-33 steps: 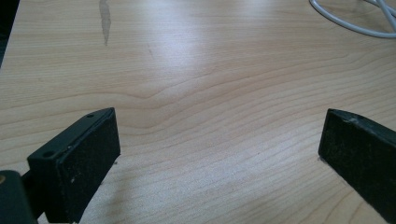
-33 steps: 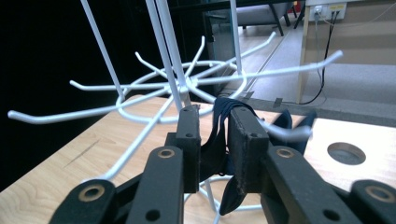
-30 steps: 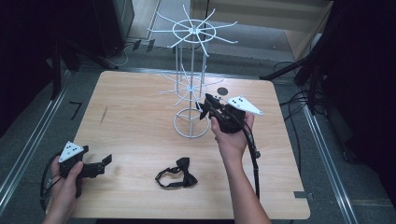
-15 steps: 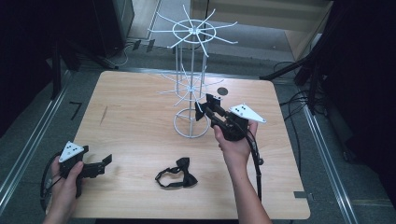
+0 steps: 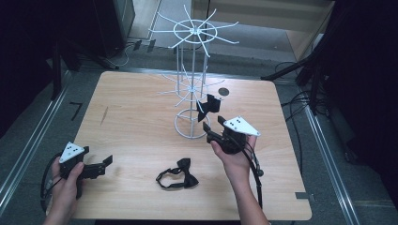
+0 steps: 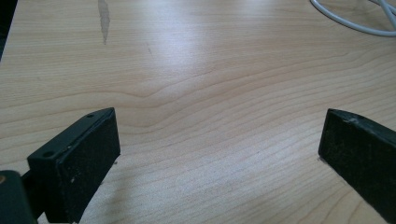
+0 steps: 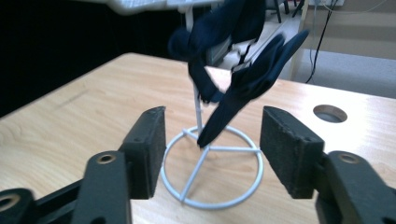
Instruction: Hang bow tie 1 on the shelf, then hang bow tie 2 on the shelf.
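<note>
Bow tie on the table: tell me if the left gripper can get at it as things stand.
Probably yes. The left gripper is open and low over the table, and bare wood lies between it and the bow tie on the table; the right gripper is by the rack.

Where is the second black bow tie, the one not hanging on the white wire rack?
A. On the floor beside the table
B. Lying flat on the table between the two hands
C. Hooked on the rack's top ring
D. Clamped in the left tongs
B: the bow tie lies on the wooden table, apart from the open left tongs and the right tongs.
</note>
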Available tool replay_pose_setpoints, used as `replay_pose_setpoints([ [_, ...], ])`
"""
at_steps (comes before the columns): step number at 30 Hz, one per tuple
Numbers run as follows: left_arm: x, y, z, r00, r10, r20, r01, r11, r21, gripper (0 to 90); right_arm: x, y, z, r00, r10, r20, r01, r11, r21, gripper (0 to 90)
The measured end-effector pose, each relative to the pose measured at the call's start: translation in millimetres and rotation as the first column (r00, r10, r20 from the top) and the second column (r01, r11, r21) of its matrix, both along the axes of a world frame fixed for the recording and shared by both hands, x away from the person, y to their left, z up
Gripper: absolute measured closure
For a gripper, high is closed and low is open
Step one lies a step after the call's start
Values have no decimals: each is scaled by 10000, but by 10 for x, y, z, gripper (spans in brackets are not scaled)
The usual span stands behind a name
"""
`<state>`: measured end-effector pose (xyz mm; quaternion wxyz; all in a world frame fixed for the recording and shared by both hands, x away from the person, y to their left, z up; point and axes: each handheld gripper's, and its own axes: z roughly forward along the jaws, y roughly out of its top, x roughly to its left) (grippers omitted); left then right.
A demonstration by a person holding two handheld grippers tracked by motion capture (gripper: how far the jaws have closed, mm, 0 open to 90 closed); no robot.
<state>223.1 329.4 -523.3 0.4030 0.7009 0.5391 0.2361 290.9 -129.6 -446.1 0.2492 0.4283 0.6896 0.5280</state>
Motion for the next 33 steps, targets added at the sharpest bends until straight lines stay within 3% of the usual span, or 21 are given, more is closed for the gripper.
replay_pose_setpoints([
  [5, 0, 0, 0, 10000, 11, -1, -11, 10000, -9, 0, -64, 17, -105, 9999, -93, 65, 94, 9998, -176, 396],
  [11, -1, -1, 0, 10000, 6, 19, -6, 10000, -10, 0, -134, 40, -232, 9988, 402, -262, -412, 9983, -412, 460],
  [16, -2, -1, 0, 10000, 5, 43, -5, 10000, 15, 0, -191, 81, -315, 9957, 768, -509, -770, 9970, -16, 485],
  [18, -3, 0, -1, 10000, -14, 28, 14, 10000, -21, 0, -216, 102, -345, 9948, 901, -469, -907, 9958, -109, 489],
  [26, 8, -4, 0, 10000, -26, -38, 26, 10000, 18, 0, -292, 188, -468, 9817, 1636, -980, -1642, 9864, 16, 501],
  [33, 3, -6, -1, 10000, -20, 33, 20, 10000, -22, 0, -377, 288, -580, 9649, 2269, -1325, -2291, 9734, -15, 523],
])
